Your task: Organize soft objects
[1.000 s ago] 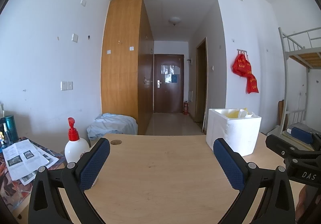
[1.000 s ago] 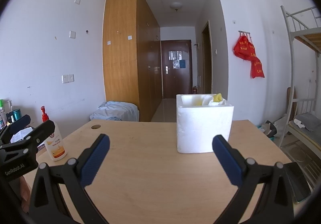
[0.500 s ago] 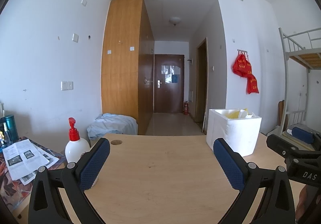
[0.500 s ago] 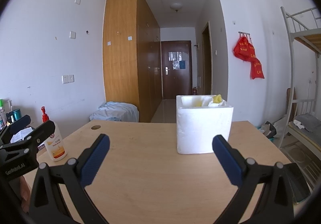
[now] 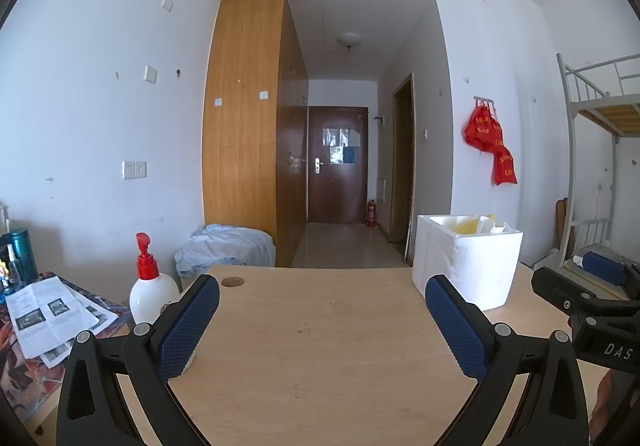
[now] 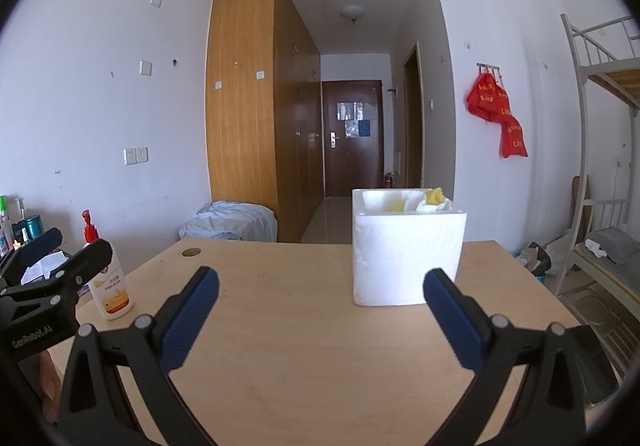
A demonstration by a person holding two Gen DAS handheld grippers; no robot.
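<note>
Nothing of note differed from the frames a second before: both grippers hung over the wooden desk (image 6: 320,326) much as they had, and the foam box had not shifted. The left gripper (image 5: 322,318) was spread wide with nothing between its blue pads; the right gripper (image 6: 320,310) was likewise released and empty.

The white foam box (image 6: 408,250) stood toward the desk's far right edge, upright, apart from both grippers. Inside it lay the soft objects (image 6: 434,197) — a yellow piece and something white showing just above the rim; the rest of the contents was hidden by the box wall, and I could not tell how many pieces there were.

At the desk's left edge stood a pump bottle (image 5: 150,294) with a red top, its lower part covered in the left wrist view by the gripper's finger. Beside it, printed papers (image 5: 48,314) lay on an adjoining surface, cut off by the frame — their text was illegible.
</note>
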